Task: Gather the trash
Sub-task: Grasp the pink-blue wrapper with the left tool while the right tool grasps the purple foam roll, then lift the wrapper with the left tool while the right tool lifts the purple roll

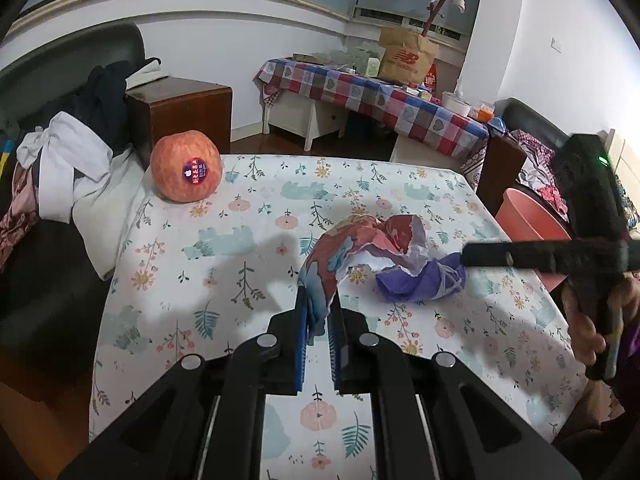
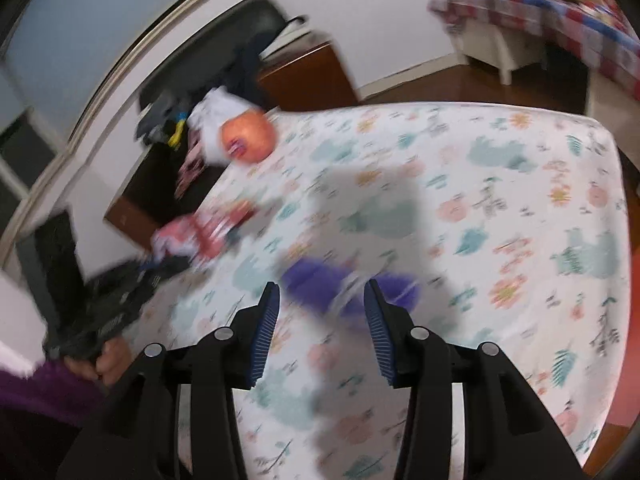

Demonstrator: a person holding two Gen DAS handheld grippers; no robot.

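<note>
My left gripper [image 1: 319, 300] is shut on one end of a crumpled red, blue and white wrapper [image 1: 360, 248] that lies on the floral tablecloth [image 1: 224, 248]. A crumpled purple wrapper [image 1: 424, 282] lies just right of it, touching it. My right gripper [image 1: 470, 258] reaches in from the right, its tip at the purple wrapper. In the blurred right wrist view my right gripper [image 2: 322, 294] is open, and the purple wrapper [image 2: 316, 282] sits just ahead between its fingertips. The red wrapper [image 2: 200, 232] and the left gripper [image 2: 120, 292] are at the left.
An orange fruit in foam netting [image 1: 186, 172] stands at the table's far left corner. A pink bin [image 1: 528, 220] stands beside the table's right edge. Clothes [image 1: 68, 168] pile on a dark sofa at the left. A chequered table [image 1: 376, 92] with bags stands behind.
</note>
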